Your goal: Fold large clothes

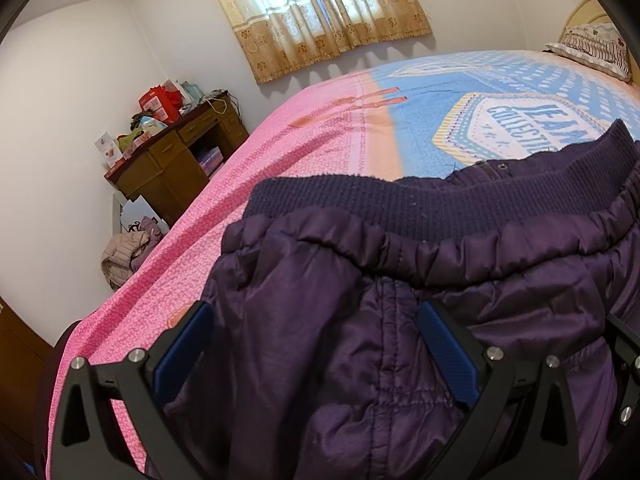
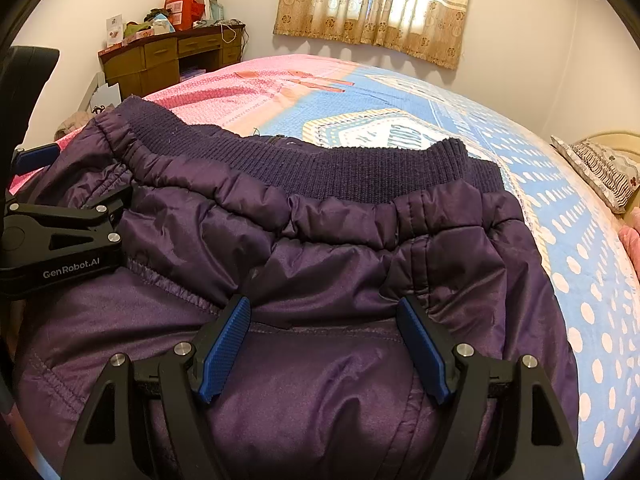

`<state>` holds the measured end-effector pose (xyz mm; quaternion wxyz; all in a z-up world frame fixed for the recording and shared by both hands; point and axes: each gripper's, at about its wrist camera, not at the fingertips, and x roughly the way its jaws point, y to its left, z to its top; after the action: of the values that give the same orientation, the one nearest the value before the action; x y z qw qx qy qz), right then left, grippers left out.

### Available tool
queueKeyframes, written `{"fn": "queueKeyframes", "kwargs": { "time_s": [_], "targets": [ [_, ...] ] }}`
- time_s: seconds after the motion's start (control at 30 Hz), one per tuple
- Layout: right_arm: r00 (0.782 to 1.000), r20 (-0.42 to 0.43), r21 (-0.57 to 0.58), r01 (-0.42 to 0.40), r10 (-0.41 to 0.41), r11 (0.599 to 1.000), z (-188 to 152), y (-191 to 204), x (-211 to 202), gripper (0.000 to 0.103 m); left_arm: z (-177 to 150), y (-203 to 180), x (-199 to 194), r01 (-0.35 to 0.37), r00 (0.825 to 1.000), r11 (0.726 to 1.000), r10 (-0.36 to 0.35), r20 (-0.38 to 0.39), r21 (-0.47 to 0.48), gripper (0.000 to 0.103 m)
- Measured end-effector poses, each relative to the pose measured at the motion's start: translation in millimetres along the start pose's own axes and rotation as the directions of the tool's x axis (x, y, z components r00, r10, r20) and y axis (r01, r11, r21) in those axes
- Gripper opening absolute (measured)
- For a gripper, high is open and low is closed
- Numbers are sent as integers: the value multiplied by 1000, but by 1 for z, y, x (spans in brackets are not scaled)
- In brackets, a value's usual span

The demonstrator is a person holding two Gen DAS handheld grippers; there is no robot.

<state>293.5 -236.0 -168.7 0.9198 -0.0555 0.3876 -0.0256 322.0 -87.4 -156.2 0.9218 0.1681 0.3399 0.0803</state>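
Two pairs of tongs, left tongs (image 1: pixel 316 356) and right tongs (image 2: pixel 324 344), are spread wide over the bunched, unfolded purple quilted jacket (image 2: pixel 320 240) on the pink-and-blue bed (image 2: pixel 580 280), so folding is judged barely begun.

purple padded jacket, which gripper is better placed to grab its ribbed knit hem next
Left, marginally. The left gripper sits open with a bunched fold of the purple padded jacket rising between its blue pads. The right gripper, also open, straddles flatter fabric. The ribbed knit hem lies ahead of both.
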Motion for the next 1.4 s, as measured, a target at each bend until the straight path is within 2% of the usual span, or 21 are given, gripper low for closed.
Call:
{"fn": "queueKeyframes", "kwargs": {
  "time_s": [0.67, 0.73, 0.83, 0.87, 0.93, 1.0, 1.07, 1.1, 1.2, 1.27, 1.33, 1.4],
  "targets": [
    [1000, 5, 0, 8, -8, 1000, 1, 2, 0, 76, 0, -3, -1, -1, 1000, 1000, 1, 2, 3, 103],
    [1000, 5, 7, 1, -1, 1000, -1, 0, -3, 76, 0, 1, -2, 19, 1000, 1000, -19, -4, -1, 103],
    [1000, -22, -23, 1, -2, 1000, 4, -3, -16, 76, 6, 20, -12, 135, 990, 991, -135, -27, -20, 103],
    [1000, -18, -29, 14, -14, 999, 5, -5, -30, 77, 7, 35, -20, 182, 983, 982, -184, -23, -55, 103],
    [998, 44, -9, 35, -35, 999, 4, -4, -58, 77, 7, 77, -42, 307, 951, 940, -309, 14, -146, 103],
    [993, 114, -16, 12, -10, 1000, 3, 4, -89, 81, 5, 106, -56, 388, 922, 903, -381, 73, -184, 103],
    [985, 163, -70, -44, 55, 997, 1, 25, -113, 82, 1, 141, -56, 428, 904, 883, -414, 110, -192, 103],
    [981, 175, -104, -69, 86, 992, 0, 37, -119, 83, -1, 156, -49, 448, 894, 870, -436, 103, -204, 103],
    [968, 181, -254, -127, 177, 959, -8, 85, -130, 83, -6, 189, -11, 467, 881, 846, -472, 48, -256, 103],
    [959, 172, -366, -149, 224, 919, -19, 121, -133, 83, -10, 199, 15, 508, 848, 808, -529, 11, -300, 103],
    [955, 155, -448, -158, 251, 880, -27, 148, -130, 83, -17, 206, 39, 554, 799, 749, -601, -19, -364, 103],
    [956, 152, -518, -140, 252, 844, -35, 169, -125, 83, -27, 208, 57, 615, 723, 659, -691, -25, -433, 103]
  ]
}}
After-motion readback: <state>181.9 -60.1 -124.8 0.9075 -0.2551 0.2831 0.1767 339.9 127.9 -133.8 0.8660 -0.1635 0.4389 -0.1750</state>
